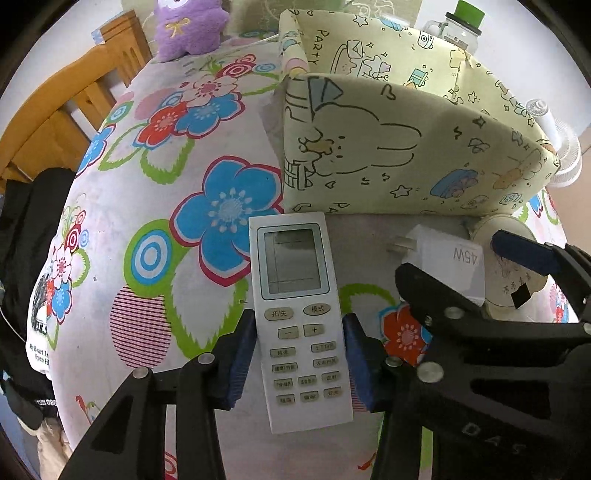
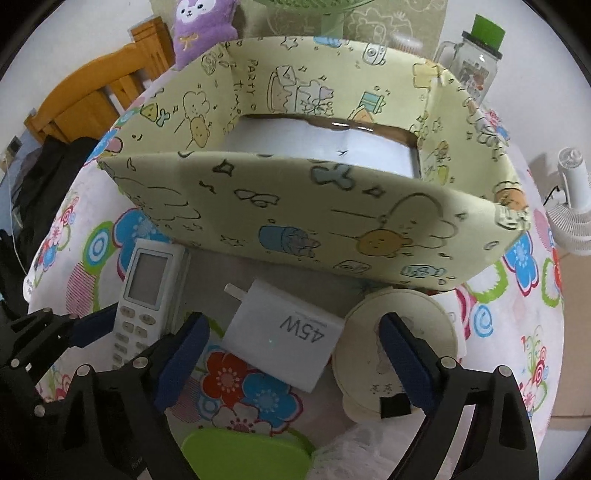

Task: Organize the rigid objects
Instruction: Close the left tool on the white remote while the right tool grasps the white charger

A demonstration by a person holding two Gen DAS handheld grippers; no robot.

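A white remote control (image 1: 291, 266) lies flat on the flowered tablecloth (image 1: 147, 206), and my left gripper (image 1: 299, 358) is shut on its lower half, a blue pad against each long side. The same remote (image 2: 147, 280) shows at the left of the right wrist view. A white 45W charger (image 2: 284, 336) lies just right of it, plug prongs toward the remote. My right gripper (image 2: 293, 356) stands open astride the charger, pads clear of it; its right finger hangs over a round cream disc (image 2: 369, 365). A pale yellow cartoon-print box (image 2: 295, 206) stands open-topped just behind these.
A purple plush toy (image 2: 203, 29) and a glass jar with a green lid (image 2: 476, 62) stand behind the box. A white fan (image 2: 572, 206) is at the right, a wooden chair (image 1: 74, 103) and dark clothing (image 1: 29, 258) at the left. A green lid (image 2: 247, 458) lies near the front edge.
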